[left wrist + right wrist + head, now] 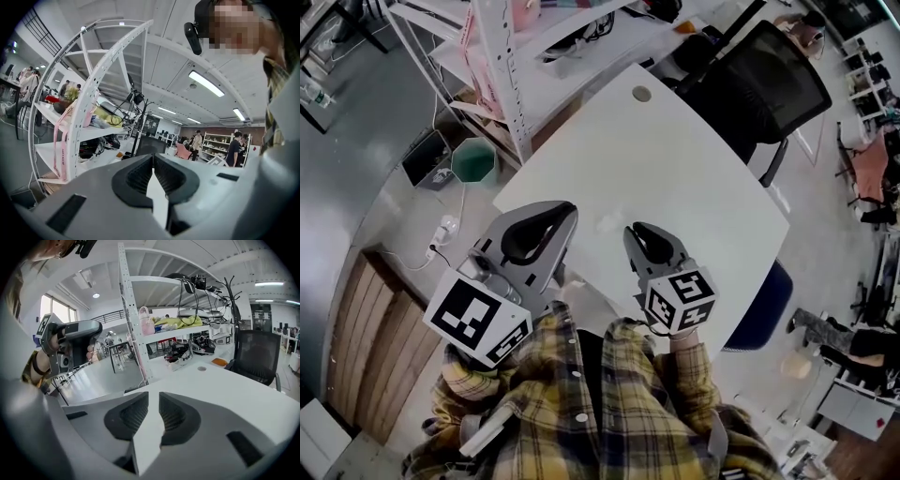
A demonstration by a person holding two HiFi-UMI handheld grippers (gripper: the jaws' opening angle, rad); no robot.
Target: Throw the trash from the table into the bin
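The white table (pixel 675 159) shows a bare top with no trash on it in any view. A green bin (pixel 474 159) stands on the floor off the table's left corner, beside the shelf rack. My left gripper (pixel 566 214) is at the table's near left edge, its jaws (pixel 153 157) shut with nothing between them. My right gripper (pixel 632 231) hovers over the near edge, close to my body. Its jaws (pixel 153 394) stand a narrow gap apart, open and empty. The right gripper view also shows the left gripper (pixel 70 345) held in a hand.
A white shelf rack (pixel 502 56) loaded with cables and bags borders the table's far left side. A black mesh chair (pixel 769 84) stands at the far right, a blue seat (pixel 764 305) at the near right. A power strip (pixel 445 230) lies on the floor by the bin.
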